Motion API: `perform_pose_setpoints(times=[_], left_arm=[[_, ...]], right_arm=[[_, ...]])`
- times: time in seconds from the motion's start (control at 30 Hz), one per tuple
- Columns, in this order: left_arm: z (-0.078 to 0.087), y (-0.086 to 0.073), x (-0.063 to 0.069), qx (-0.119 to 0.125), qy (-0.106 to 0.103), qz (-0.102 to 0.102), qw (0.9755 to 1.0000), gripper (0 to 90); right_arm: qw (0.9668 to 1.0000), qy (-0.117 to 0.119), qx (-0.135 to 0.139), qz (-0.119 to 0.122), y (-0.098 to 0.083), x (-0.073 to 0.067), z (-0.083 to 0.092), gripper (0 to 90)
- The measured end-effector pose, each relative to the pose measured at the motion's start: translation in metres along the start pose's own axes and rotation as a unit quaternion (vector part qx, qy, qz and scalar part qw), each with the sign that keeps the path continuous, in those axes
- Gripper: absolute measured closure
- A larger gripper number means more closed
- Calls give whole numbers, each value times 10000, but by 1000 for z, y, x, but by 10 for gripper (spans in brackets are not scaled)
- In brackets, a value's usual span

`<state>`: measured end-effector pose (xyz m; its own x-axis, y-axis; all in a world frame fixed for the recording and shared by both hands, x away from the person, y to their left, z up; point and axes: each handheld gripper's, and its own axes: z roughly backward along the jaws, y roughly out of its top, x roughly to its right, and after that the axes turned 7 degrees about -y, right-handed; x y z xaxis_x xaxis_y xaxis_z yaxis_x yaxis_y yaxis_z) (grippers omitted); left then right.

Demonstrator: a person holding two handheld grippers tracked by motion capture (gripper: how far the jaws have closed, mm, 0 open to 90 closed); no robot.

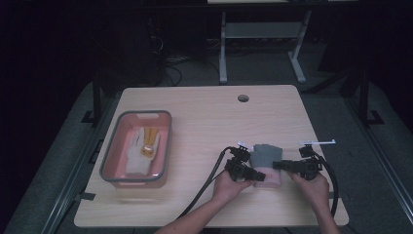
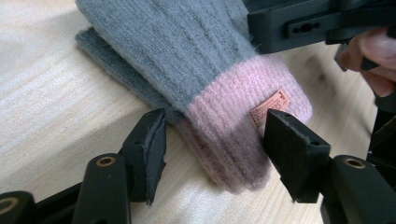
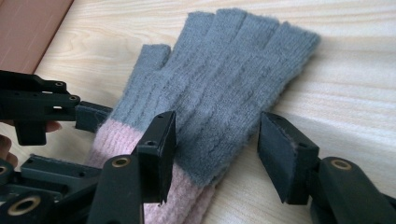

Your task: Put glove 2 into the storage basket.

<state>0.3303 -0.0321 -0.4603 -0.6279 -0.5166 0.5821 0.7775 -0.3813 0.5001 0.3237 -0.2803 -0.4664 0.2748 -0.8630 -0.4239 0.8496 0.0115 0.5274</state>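
now both grippers' open jaws straddle the grey-pink glove [image 1: 266, 165].

Pale wooden table [image 1: 204, 117], dark room, grey floor [image 1: 263, 68]

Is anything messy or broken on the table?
Nothing looks broken or spilled. The grey glove with the pink cuff lies flat on the table, between the left gripper and the right gripper. One small thing: it seems to lie on a second one, slightly askew. Another glove sits in the bin.
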Motion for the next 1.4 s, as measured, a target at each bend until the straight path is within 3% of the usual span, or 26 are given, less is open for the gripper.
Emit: perform_pose_setpoints(times=[0.3,0.43,0.5,0.67,0.73,0.97,1.4], left_arm=[[-1,0,-4,64,-180,229,9996,464],[-1,0,-6,87,-231,270,9993,487],[-3,-1,-8,239,-297,421,9984,489],[-3,-2,-9,274,-303,437,9982,509],[-3,-1,-11,286,-367,534,9975,516],[-4,-1,-12,327,-453,629,9964,541],[-3,0,-14,424,-565,587,9958,624]], right_arm=[[9994,191,127,-239,-6,3,-4,525],[9991,201,159,-332,-8,2,-4,559],[9986,209,237,-430,-11,1,-6,584],[9985,174,277,-445,-12,-2,-7,622],[9982,188,274,-489,-12,-2,-8,629],[9978,226,295,-550,-13,-2,-8,689],[9973,237,374,-591,-15,-4,-3,763]])
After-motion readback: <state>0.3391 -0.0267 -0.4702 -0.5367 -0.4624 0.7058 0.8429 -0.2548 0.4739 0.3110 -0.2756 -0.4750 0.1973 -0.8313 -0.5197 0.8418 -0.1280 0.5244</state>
